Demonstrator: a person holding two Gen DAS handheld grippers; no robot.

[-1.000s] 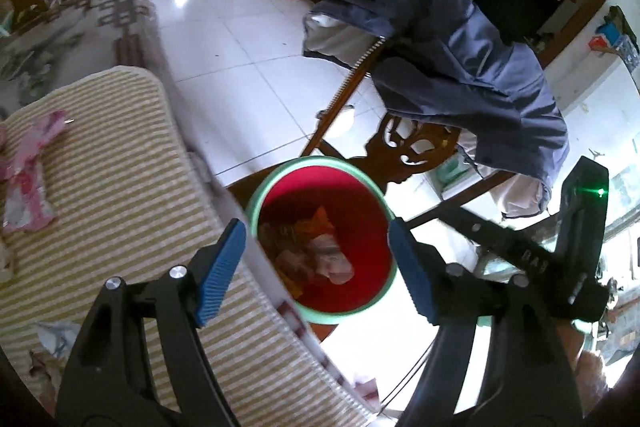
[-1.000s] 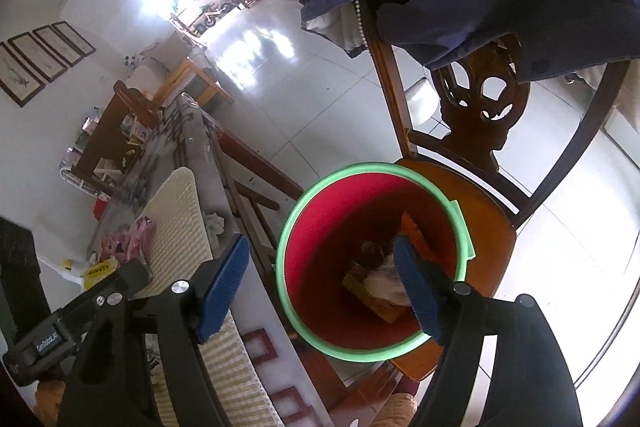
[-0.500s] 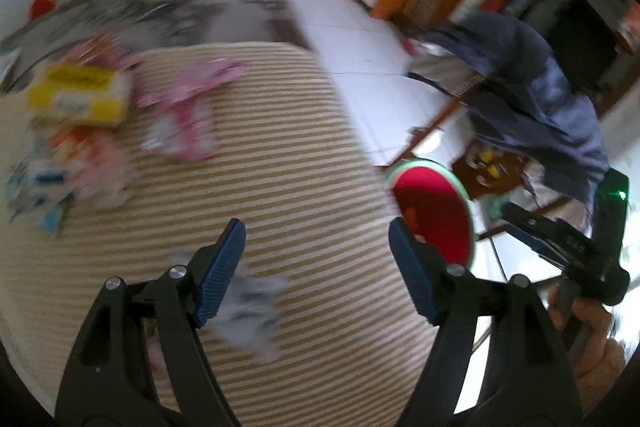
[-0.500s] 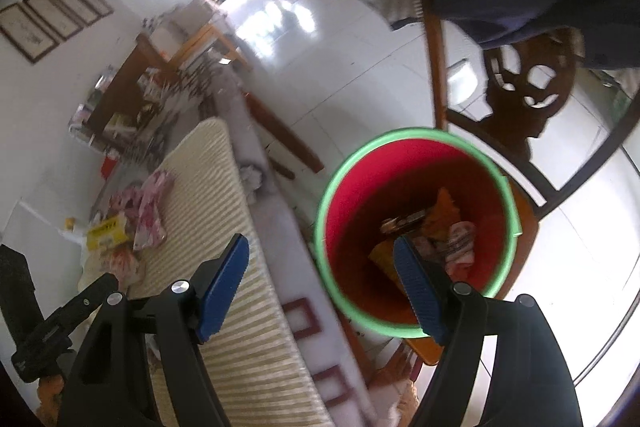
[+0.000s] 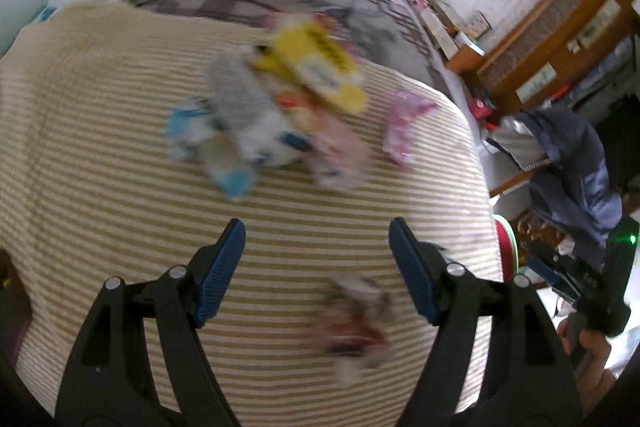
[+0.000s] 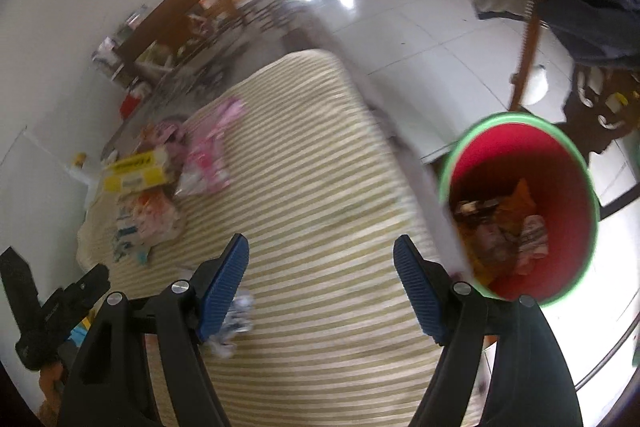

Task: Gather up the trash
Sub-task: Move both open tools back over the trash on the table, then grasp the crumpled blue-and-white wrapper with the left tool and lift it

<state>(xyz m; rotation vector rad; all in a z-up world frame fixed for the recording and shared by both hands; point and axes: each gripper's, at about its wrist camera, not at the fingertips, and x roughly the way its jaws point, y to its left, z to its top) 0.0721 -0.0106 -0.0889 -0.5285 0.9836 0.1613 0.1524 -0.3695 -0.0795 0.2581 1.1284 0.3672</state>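
Note:
A pile of trash lies on the striped cloth point(image 5: 100, 155): a yellow box point(image 5: 316, 67), white and blue wrappers point(image 5: 240, 131) and a pink wrapper point(image 5: 404, 127). A crumpled wrapper point(image 5: 356, 315) lies just below my open, empty left gripper point(image 5: 316, 267). My right gripper point(image 6: 320, 287) is open and empty above the cloth, with a crumpled wrapper point(image 6: 236, 323) by its left finger. The red bin with a green rim point(image 6: 568, 151) stands to its right and holds several pieces of trash. The yellow box point(image 6: 136, 175) and pink wrapper point(image 6: 208, 155) show far left.
A wooden chair with a blue jacket point(image 5: 572, 163) over it stands behind the bin on the white tiled floor point(image 6: 400, 27). The cloth ends at the table's right edge beside the bin. Cluttered shelves point(image 6: 168, 39) line the far wall.
My left gripper has swung from above the bin to over the cloth, facing the trash pile. My right gripper has turned left, away from the bin, toward the cloth. Both stayed open.

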